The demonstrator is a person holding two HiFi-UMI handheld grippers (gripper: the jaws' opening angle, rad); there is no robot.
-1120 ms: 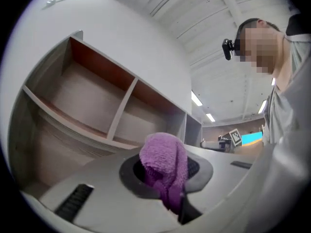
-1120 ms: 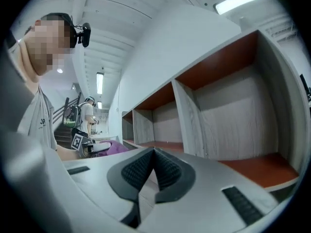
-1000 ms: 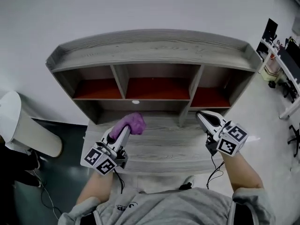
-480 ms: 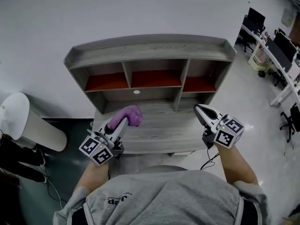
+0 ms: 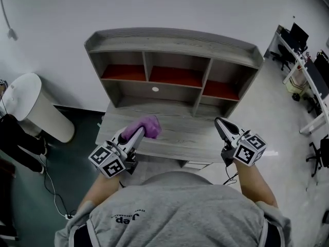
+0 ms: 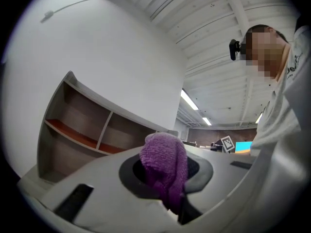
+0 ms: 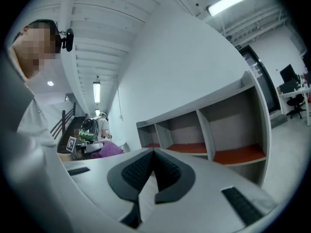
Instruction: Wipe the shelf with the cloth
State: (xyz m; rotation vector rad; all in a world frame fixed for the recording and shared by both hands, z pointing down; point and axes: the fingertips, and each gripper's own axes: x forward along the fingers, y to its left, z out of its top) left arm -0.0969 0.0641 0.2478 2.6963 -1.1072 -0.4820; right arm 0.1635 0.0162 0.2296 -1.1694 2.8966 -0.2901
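Observation:
A grey wooden shelf unit [image 5: 175, 40] with red-floored cubbies stands against the white wall on a grey desk [image 5: 175, 138]. My left gripper [image 5: 138, 133] is shut on a purple cloth [image 5: 145, 126], held just above the desk's left part. In the left gripper view the cloth [image 6: 165, 166] bulges out between the jaws. My right gripper [image 5: 220, 124] hovers over the desk's right part, jaws shut with nothing between them. In the right gripper view the shelf [image 7: 204, 125] fills the right side, and the cloth [image 7: 104, 149] shows small at the left.
A white rounded bin [image 5: 31, 107] stands on the floor left of the desk. Office desks and chairs [image 5: 308, 71] line the right edge. A cable [image 5: 54, 199] trails on the floor at lower left.
The view has pulled back and swung, so the shelf looks farther and more angled. Both grippers keep their places over the desk's front; the cloth stays clamped.

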